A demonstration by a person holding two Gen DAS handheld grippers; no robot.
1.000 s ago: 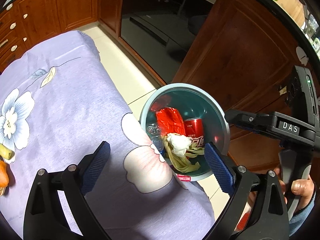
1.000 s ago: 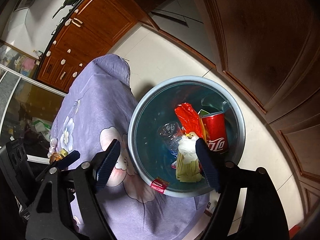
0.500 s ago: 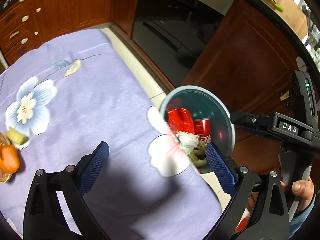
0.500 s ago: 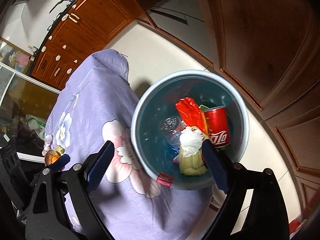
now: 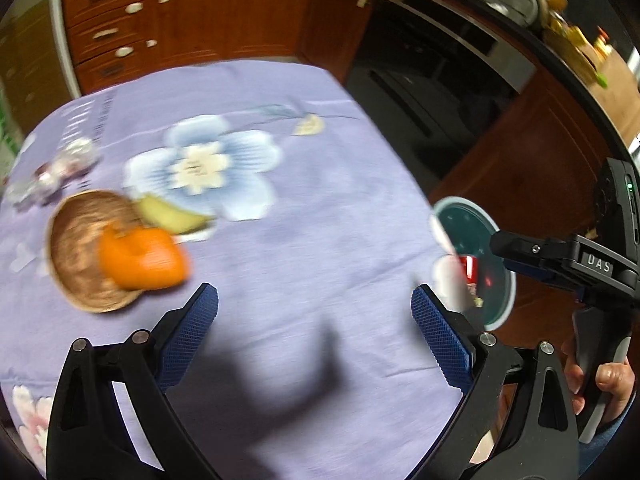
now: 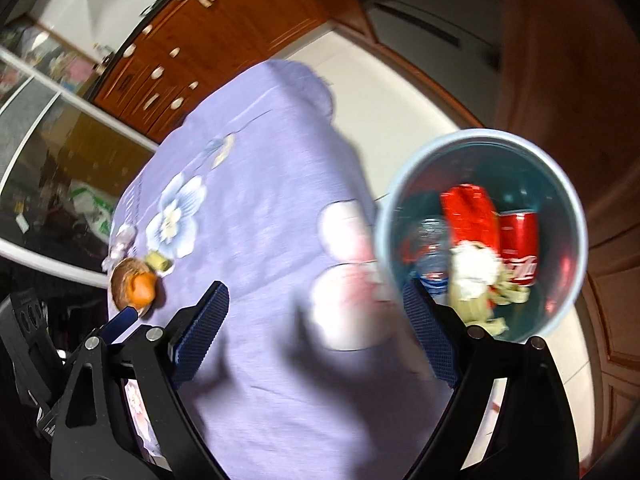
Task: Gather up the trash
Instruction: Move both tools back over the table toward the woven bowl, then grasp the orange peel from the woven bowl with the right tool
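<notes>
Both views motion-blurred; bin (image 5: 476, 264) half hidden behind tablecloth (image 5: 320, 240) edge in left view, clear scraps (image 5: 52, 172) near bowl (image 5: 80, 252) too smeared to ID, right hand (image 5: 600, 384) cut off by frame

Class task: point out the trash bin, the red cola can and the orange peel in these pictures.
trash bin (image 6: 452, 142): right wrist view, far rim.
red cola can (image 6: 519, 245): right wrist view, can's side.
orange peel (image 5: 140, 258): left wrist view, peel's middle.
</notes>
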